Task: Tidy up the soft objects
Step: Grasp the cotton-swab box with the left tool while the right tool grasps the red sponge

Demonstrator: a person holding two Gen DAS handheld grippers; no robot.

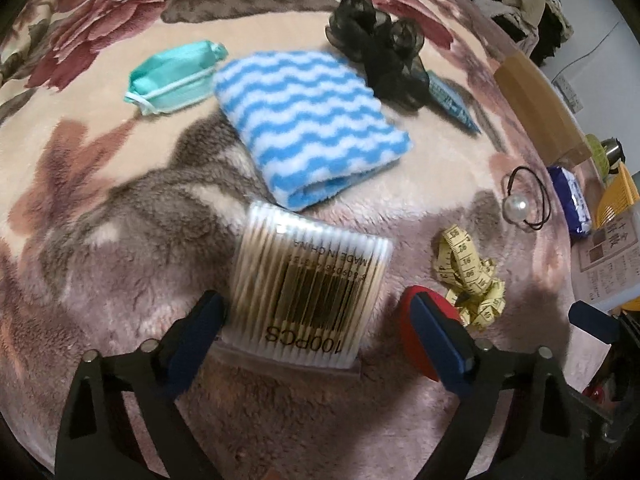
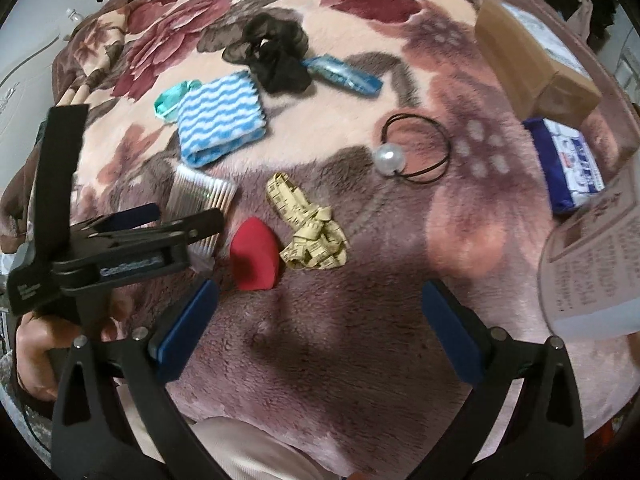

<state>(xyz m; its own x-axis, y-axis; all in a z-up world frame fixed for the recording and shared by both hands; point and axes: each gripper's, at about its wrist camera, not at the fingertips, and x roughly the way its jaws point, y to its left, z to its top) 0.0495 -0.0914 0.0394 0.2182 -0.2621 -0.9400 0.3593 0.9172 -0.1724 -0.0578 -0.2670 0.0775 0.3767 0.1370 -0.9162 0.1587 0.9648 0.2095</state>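
A clear pack of cotton swabs (image 1: 310, 286) lies on the floral blanket (image 1: 120, 216) between the spread fingers of my open left gripper (image 1: 320, 320), whose left pad sits at the pack's edge. A red sponge (image 1: 424, 332) lies by the right finger. Beyond are a blue-white striped towel (image 1: 312, 124), a green face mask (image 1: 172, 76), a black scrunchie (image 1: 384, 44) and a yellow tape measure (image 1: 472, 280). My right gripper (image 2: 320, 320) is open and empty over bare blanket, near the red sponge (image 2: 254, 258) and tape measure (image 2: 312, 232). The left gripper (image 2: 168, 236) shows over the swabs (image 2: 198, 196).
A pearl hair tie (image 2: 416, 152), a blue wrapped packet (image 2: 344, 74), a brown box (image 2: 528, 60), a blue tissue pack (image 2: 568, 164) and a printed container (image 2: 592, 256) lie at the right. The towel (image 2: 220, 124) and scrunchie (image 2: 272, 56) lie farther back.
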